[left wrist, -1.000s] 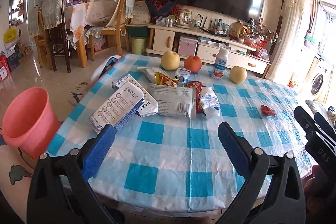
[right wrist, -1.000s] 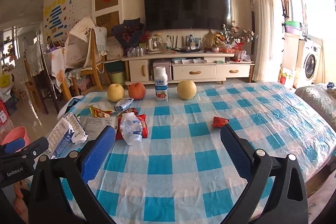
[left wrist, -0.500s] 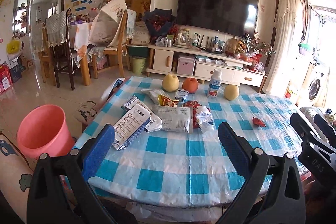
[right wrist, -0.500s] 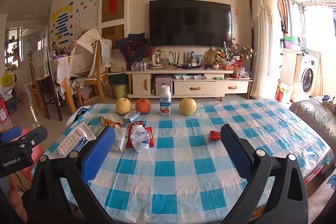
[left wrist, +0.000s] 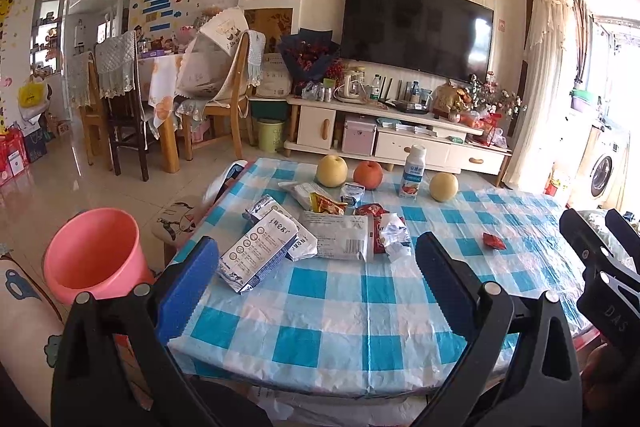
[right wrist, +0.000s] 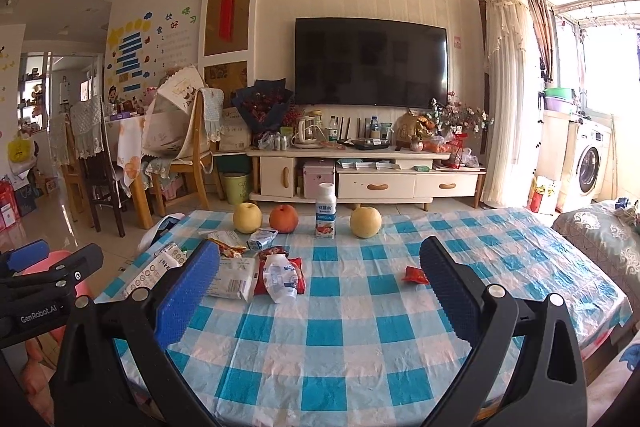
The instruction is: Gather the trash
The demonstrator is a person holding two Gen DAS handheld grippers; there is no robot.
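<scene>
Both grippers hung back off the near edge of the table (left wrist: 360, 311), and nothing had been picked up. The left gripper (left wrist: 318, 267) stood wide and empty; the right gripper (right wrist: 320, 267) was just as wide and just as empty.

The trash lay mostly in one heap on the left half of the checked cloth: a white box (left wrist: 256, 255) nearest, a flat white packet (left wrist: 336, 241) just right of it, a crumpled wrapper (left wrist: 394, 233) touching a red bag (right wrist: 280, 273), and more small wrappers farther back. One red scrap (left wrist: 493, 241) lay alone, well apart to the right. The pink bin (left wrist: 90, 259) stood on the floor off the table's near-left corner.

The step appeared to be the first reach. It would probably go best with the left gripper taking the box, since that sat nearest both it and the bin. The box overlapped its neighbours, so closing across its narrow side, low and square, seemed wise, then lifting straight up before swinging left over the bin. The right gripper looked better placed for the lone scrap; that thin piece would need the tips pressed down to the cloth without pinching it. The fruit (right wrist: 247, 218) and bottle (right wrist: 325, 211) along the far edge were likely to stay.
</scene>
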